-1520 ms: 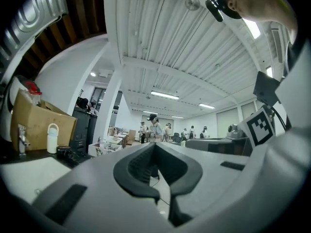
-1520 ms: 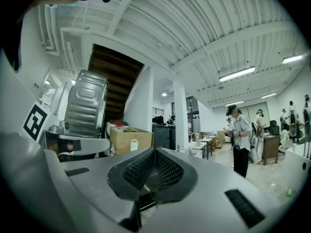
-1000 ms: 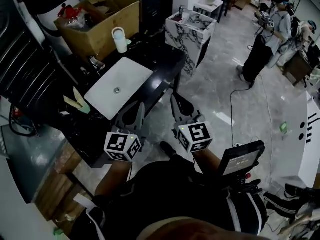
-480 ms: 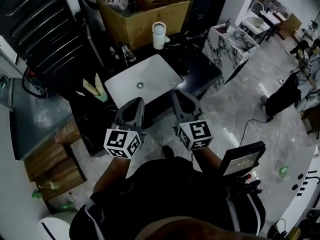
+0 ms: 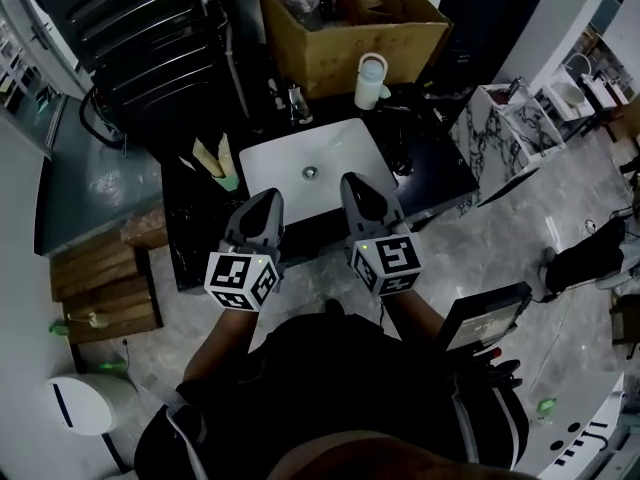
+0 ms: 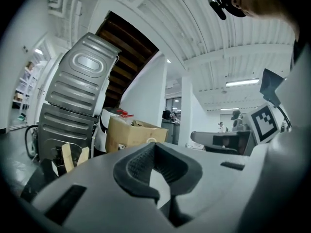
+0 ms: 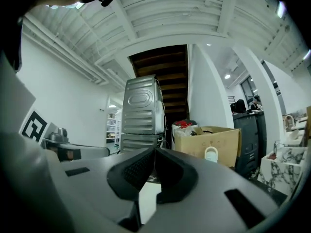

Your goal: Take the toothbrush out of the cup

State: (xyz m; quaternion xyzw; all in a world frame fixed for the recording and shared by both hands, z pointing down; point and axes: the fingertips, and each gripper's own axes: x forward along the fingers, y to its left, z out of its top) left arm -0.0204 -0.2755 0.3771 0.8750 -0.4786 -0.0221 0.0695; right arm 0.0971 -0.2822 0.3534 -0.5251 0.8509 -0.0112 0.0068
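Compared with the earlier frames, the dark counter has swung from the upper left to the middle of the head view, and both grippers have come round to face it. Behind it stand a grey ribbed appliance at upper left and an open cardboard box against the counter's far edge. Set in the counter is a white basin, with its tap on the far side.

The left gripper and right gripper are held level, side by side over the counter's near edge, pointing across the basin. In each gripper view the jaws are clenched tip to tip with nothing between them.

The white cup stands upright beyond the basin's far right corner, just in front of the box and well apart from both grippers. The toothbrush is presumably standing in this cup, though at this range no view shows it clearly.

Handling, as judged: a toothbrush is light, stiff and slender, with a smooth handle that can twist or slip between pads. The hold belongs on the handle where it rises above the rim, drawn straight up. The cup is light too and may tip or drag along, so steadying it with the other gripper seems wise.
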